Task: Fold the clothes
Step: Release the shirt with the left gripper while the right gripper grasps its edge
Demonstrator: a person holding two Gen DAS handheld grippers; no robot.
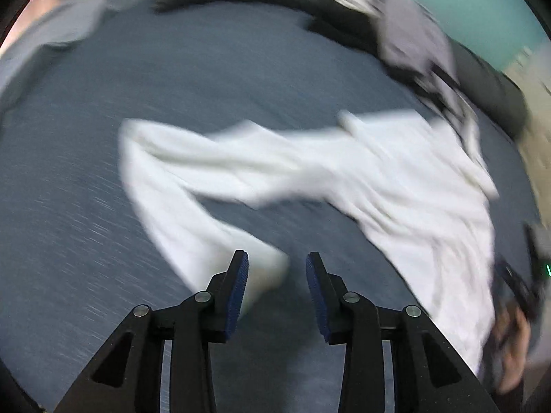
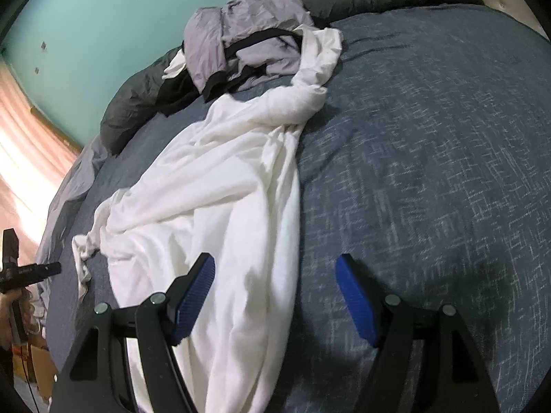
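A crumpled white long-sleeved garment (image 1: 310, 172) (image 2: 224, 179) lies spread across the blue bed cover (image 1: 172, 79) (image 2: 430, 137). The left wrist view is motion-blurred. In it my left gripper (image 1: 277, 268) hangs open above the cover, with the end of a white sleeve (image 1: 265, 275) lying just under its left pad and not pinched. My right gripper (image 2: 275, 258) stands wide open over the garment's near edge. The cloth runs beneath its left finger (image 2: 196, 285), and nothing is gripped.
A grey-lilac garment with black trim (image 2: 248, 41) (image 1: 409, 34) is heaped at the far end, on a dark grey rolled duvet (image 2: 137, 103). A teal wall (image 2: 103, 17) stands behind. A hand with the other gripper shows at the frame edges (image 2: 31, 272) (image 1: 516, 289).
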